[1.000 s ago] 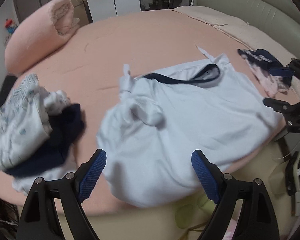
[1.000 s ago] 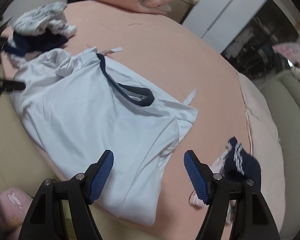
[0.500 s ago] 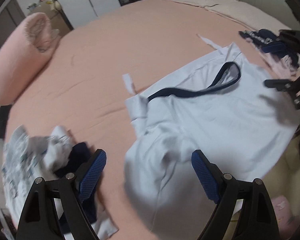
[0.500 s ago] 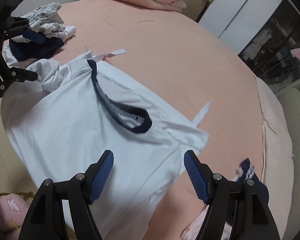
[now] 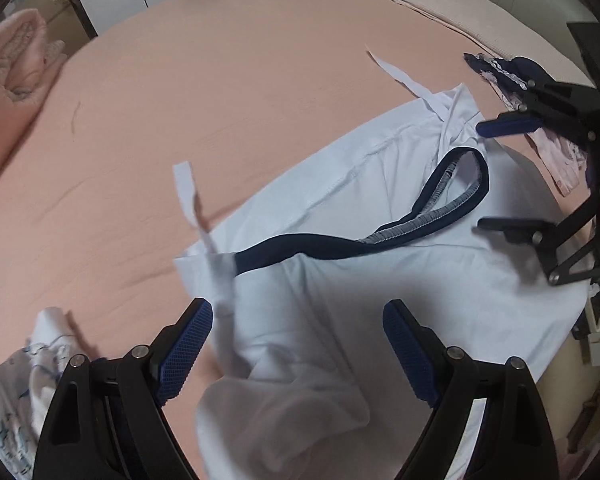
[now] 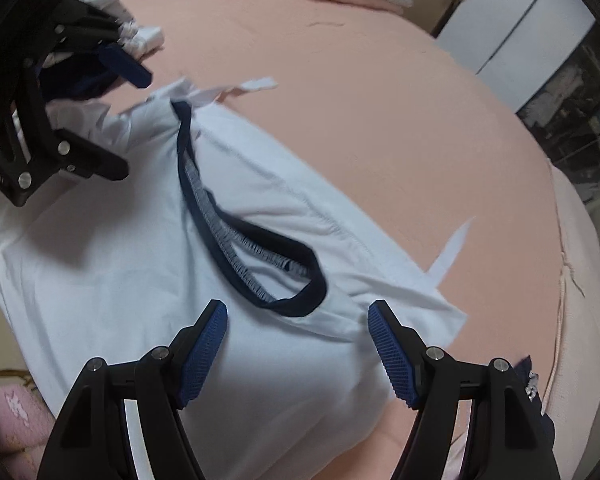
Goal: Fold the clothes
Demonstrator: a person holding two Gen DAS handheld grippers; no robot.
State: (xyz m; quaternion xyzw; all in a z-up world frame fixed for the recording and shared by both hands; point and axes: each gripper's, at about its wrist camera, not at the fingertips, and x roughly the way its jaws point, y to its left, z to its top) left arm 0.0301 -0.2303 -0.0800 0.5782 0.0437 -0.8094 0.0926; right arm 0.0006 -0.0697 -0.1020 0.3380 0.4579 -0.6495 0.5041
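A pale white garment [image 5: 420, 280] with a navy elastic band [image 5: 440, 232] and loose white ties lies spread on the pink bed [image 5: 220, 80]. My left gripper [image 5: 298, 320] hovers open above its bunched left end, nothing between the pads. In the right wrist view the same garment [image 6: 120, 260] fills the lower left, its navy band [image 6: 236, 240] just ahead of my right gripper [image 6: 298, 312], which is open and empty above the cloth. Each gripper shows in the other's view: the right one [image 5: 496, 176] at the garment's right end, the left one [image 6: 132, 120] at its far left.
A heap of patterned and navy clothes [image 5: 28, 380] lies left of the garment, also seen as a pile [image 6: 112, 40]. A rolled pink blanket [image 5: 12, 64] sits at the bed's far side. A navy-and-pink item [image 5: 500, 76] lies to the right. The garment overhangs the bed's near edge.
Both grippers have moved forward and lower over the garment, so the navy band now sits close ahead. The clothes heap slid to the left edge of view. Both stayed open.
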